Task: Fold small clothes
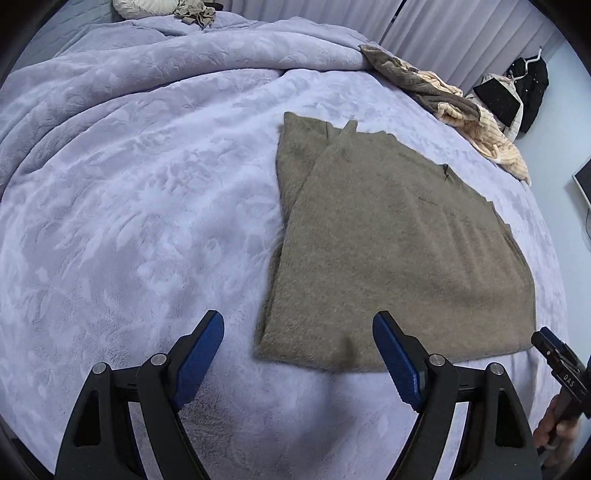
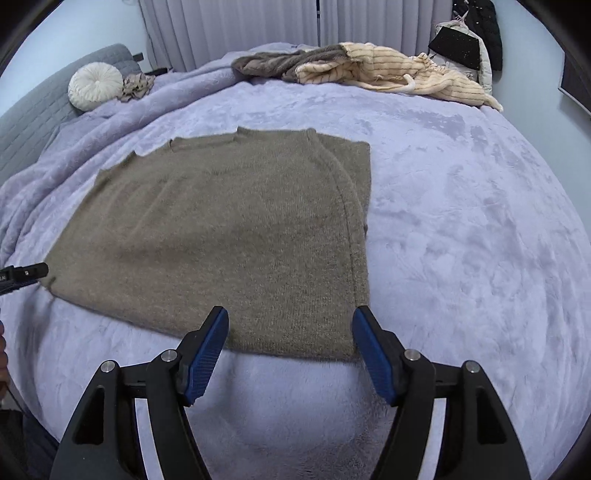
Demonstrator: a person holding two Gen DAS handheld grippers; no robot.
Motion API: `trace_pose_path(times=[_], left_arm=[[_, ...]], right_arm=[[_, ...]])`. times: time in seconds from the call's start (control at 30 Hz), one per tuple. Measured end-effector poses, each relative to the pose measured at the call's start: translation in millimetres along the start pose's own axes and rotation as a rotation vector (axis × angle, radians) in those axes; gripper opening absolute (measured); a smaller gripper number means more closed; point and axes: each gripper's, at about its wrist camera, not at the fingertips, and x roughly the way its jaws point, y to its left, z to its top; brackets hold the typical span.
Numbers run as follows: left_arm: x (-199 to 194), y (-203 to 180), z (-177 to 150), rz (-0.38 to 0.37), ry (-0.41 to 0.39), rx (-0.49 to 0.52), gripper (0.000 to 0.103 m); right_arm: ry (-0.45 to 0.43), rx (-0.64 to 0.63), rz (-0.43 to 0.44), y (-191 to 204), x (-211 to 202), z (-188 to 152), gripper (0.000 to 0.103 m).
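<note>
An olive-brown knit sweater (image 1: 399,251) lies flat on the lavender fleece blanket (image 1: 129,221), sleeves folded in; it also shows in the right wrist view (image 2: 229,229). My left gripper (image 1: 298,325) is open and empty, just above the sweater's near left hem corner. My right gripper (image 2: 290,321) is open and empty, hovering over the sweater's near right hem corner. The right gripper's tip shows in the left wrist view (image 1: 554,354); the left gripper's tip shows in the right wrist view (image 2: 26,275).
A pile of grey and cream striped clothes (image 2: 369,70) lies at the far edge of the bed, also in the left wrist view (image 1: 454,99). A round white cushion (image 2: 95,90) sits by the grey headboard (image 2: 40,110). Dark clothes (image 2: 476,33) hang by the curtains.
</note>
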Motion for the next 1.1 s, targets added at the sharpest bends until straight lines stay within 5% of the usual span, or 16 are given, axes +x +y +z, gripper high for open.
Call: trace_pose_path(times=[0.23, 0.37, 0.43, 0.6, 0.8, 1.0, 1.03, 1.1], left_arm=[[43.7, 3.3, -3.2, 0.068, 0.120, -0.031, 0.084], [18.3, 6.8, -25.2, 0.042, 0.086, -0.002, 0.084], [-2.7, 14.1, -36.6, -0.017, 0.071, -0.014, 0.084], [-21.6, 33.8, -33.2, -0.157, 0.053, -0.073, 0.084], [39.2, 42.2, -4.0, -0.373, 0.165, -0.208, 0.084], [65.5, 33.3, 13.1, -0.553, 0.174, -0.262, 0.083], [66.1, 32.3, 14.4, -0.566, 0.166, -0.260, 0.078], [70.6, 30.3, 16.7, -0.569, 0.171, -0.252, 0.026]], right_arm=[[0.055, -0.003, -0.030, 5.1, 24.0, -0.2, 0.077], [0.073, 0.018, -0.045, -7.0, 24.6, -20.0, 0.081], [0.114, 0.039, -0.044, -12.7, 18.0, -28.0, 0.081], [0.012, 0.080, -0.005, -16.4, -30.4, -34.3, 0.081], [-0.044, 0.032, 0.065, 24.4, -45.6, 0.7, 0.081], [-0.029, -0.083, 0.097, 83.6, -29.4, 29.8, 0.081], [-0.027, -0.097, 0.103, 91.1, -26.5, 35.1, 0.081], [-0.022, -0.119, 0.111, 105.3, -18.9, 50.9, 0.081]])
